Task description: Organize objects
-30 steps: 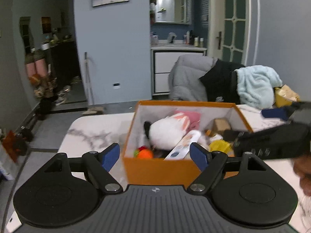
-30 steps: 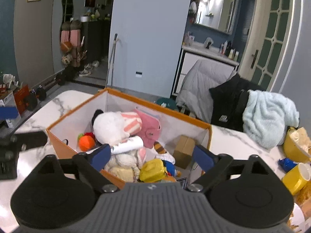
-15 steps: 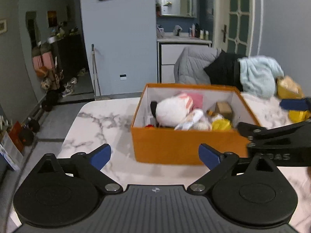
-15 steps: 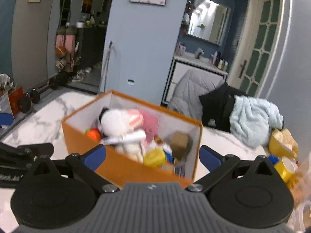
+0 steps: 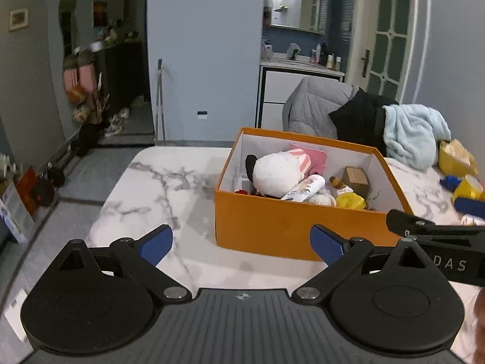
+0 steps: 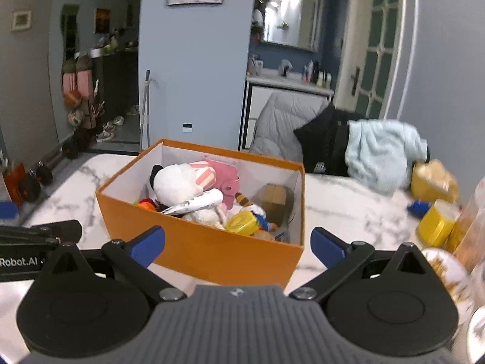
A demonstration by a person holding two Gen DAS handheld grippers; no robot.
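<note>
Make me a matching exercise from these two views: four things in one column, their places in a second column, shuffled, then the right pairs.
Things:
1. white plush toy
2. light blue towel
3. yellow cup
4. small cardboard box

Places:
A. on the marble table, right of the orange box
B. draped over the chair back
C. on top of the pile inside the orange box
D. in the orange box's far right corner

Pairs: 1-C, 2-B, 3-A, 4-D

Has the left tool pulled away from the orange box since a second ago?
Yes. The left tool has backed off: bare table now separates it from the orange box.
</note>
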